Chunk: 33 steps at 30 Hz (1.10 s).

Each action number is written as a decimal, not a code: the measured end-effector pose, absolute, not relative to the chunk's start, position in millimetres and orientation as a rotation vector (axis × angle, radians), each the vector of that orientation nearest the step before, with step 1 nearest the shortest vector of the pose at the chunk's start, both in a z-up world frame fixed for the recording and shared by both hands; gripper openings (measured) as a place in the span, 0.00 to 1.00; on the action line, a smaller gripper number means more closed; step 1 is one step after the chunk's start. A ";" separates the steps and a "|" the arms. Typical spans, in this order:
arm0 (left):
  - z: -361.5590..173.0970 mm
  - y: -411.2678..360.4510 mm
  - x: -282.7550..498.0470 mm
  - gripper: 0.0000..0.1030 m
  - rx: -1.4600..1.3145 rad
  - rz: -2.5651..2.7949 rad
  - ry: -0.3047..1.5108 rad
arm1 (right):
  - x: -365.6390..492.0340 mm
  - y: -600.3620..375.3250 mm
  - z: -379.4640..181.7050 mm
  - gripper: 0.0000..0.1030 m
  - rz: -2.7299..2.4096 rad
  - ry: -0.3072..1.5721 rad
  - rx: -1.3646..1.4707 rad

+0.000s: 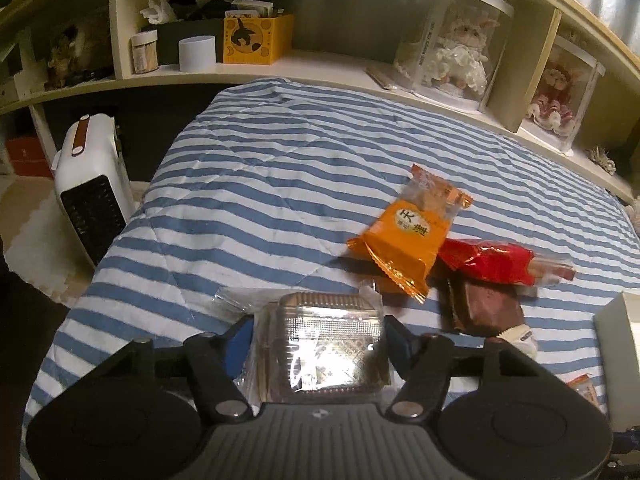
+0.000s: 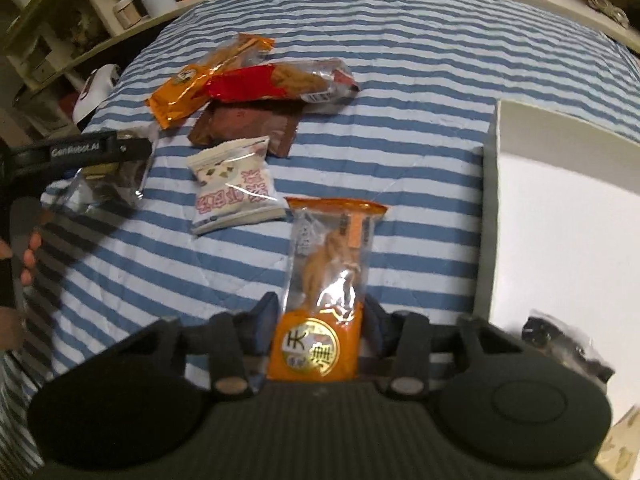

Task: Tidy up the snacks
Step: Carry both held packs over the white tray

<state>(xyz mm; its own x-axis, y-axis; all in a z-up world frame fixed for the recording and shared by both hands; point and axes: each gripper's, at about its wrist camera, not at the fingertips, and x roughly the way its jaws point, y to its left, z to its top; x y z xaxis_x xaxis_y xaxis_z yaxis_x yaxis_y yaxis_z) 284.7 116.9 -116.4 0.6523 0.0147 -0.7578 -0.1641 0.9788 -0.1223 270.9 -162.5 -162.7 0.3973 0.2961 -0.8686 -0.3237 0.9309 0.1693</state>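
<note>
While both grippers are working over the blue-and-white striped quilt (image 2: 400, 40), each is closing on its own snack. The left gripper (image 1: 318, 340) is clamping a clear-wrapped pastry in a ribbed plastic tray (image 1: 324, 344), its blue pads sitting against the tray's two sides. The right gripper (image 2: 320, 320) is pinching the lower, orange end of a long orange-and-clear packet holding a golden pastry (image 2: 328, 264), which is lying flat on the quilt and pointing away from the camera. Just to the right, the white open cardboard box (image 2: 568, 208) is waiting, with one dark wrapped snack (image 2: 560, 344) already lying near its closest corner.

Judging from this, the step is carrying both snacks into that box. Doing it well probably means lifting the long packet high enough for its loose clear end to pass over the box wall, squeezing the brittle tray only lightly, and steering away from the white printed pouch (image 2: 236, 184) and the pile of orange, red and brown packets (image 2: 248, 96) lying behind it.
</note>
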 end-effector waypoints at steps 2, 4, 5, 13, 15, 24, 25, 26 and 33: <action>-114.3 115.4 281.2 0.65 -0.192 0.103 0.859 | 267.6 -165.5 -160.4 0.46 0.396 1.084 -0.017; -110.3 112.8 275.5 0.65 -0.195 0.103 0.857 | 266.1 -169.1 -157.3 0.45 0.400 1.076 0.000; -107.1 111.1 271.9 0.65 -0.199 0.099 0.851 | 265.1 -170.3 -155.5 0.45 0.401 1.070 0.007; -69.1 90.2 239.6 0.65 -0.218 0.060 0.777 | 251.8 -182.3 -129.2 0.45 0.417 0.993 0.033; -59.0 82.8 230.5 0.65 -0.216 0.050 0.757 | 247.4 -186.0 -122.7 0.45 0.418 0.976 0.036; -33.5 55.6 195.9 0.65 -0.252 -0.005 0.712 | 222.1 -218.1 -90.9 0.45 0.428 0.910 0.074; -31.3 52.8 192.5 0.65 -0.255 -0.010 0.706 | 219.0 -222.5 -87.7 0.45 0.429 0.904 0.076; -29.0 49.8 189.3 0.65 -0.259 -0.015 0.699 | 215.0 -226.4 -83.9 0.45 0.427 0.897 0.077; -16.9 27.9 168.7 0.65 -0.276 -0.059 0.666 | 197.4 -257.2 -65.7 0.45 0.406 0.859 0.092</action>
